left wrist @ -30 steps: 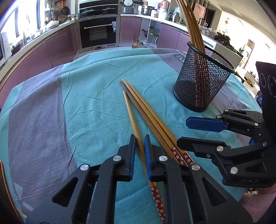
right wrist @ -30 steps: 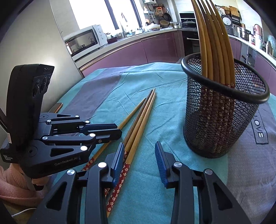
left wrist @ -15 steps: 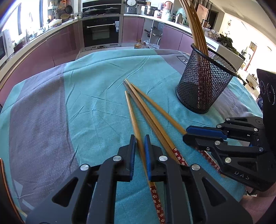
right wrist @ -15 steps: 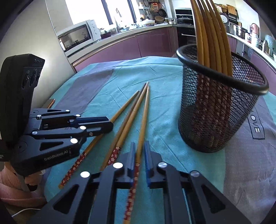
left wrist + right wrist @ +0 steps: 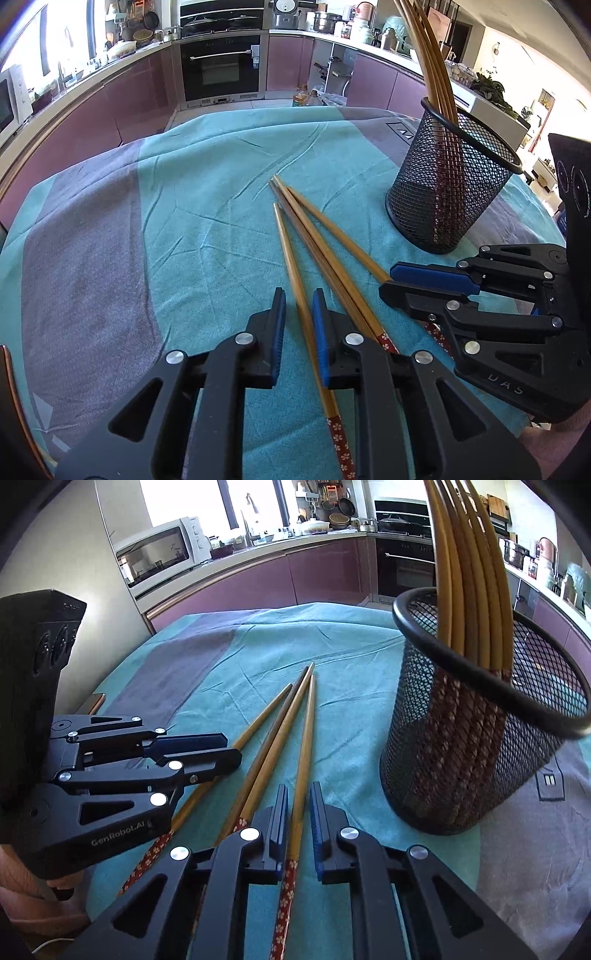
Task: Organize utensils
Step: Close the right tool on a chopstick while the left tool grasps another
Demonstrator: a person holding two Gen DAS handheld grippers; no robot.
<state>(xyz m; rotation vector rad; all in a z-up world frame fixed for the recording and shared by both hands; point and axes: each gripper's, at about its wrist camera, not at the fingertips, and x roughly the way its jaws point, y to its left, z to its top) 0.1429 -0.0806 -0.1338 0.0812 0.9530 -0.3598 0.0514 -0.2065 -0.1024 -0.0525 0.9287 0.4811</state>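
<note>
Purple kitchen cabinets ring a worktop under a teal cloth [image 5: 184, 221].

Left wrist view: four loose chopsticks fan out from centre toward 6 o'clock, and the mesh cup [image 5: 454, 192] stands at 2 o'clock with more chopsticks [image 5: 436, 74] upright in it. The left tongs [image 5: 298, 295] straddle the leftmost chopstick [image 5: 288, 258]. Their jaws have just been opening a little, so the gap is narrow and daylight shows on the 9 o'clock side of the stick. At 3 o'clock the right tongs [image 5: 391, 277] are clamped over the rightmost chopstick [image 5: 332, 236].

Right wrist view: the right tongs [image 5: 298, 790] pinch the rightmost chopstick [image 5: 304, 738] near its patterned red end. The middle pair [image 5: 273, 731] lies just beside it at 10 o'clock, and the cup [image 5: 461, 760] is at 3 o'clock.

Risks, as I judge them: lifting the left tongs now would probably leave the loose stick on the cloth. The right grip is far from the stick's middle, so the long free end may droop or swivel. It could then strike the cup's rim or the standing sticks and tip the light cup. The near pad could also drag the neighbouring pair.
</note>
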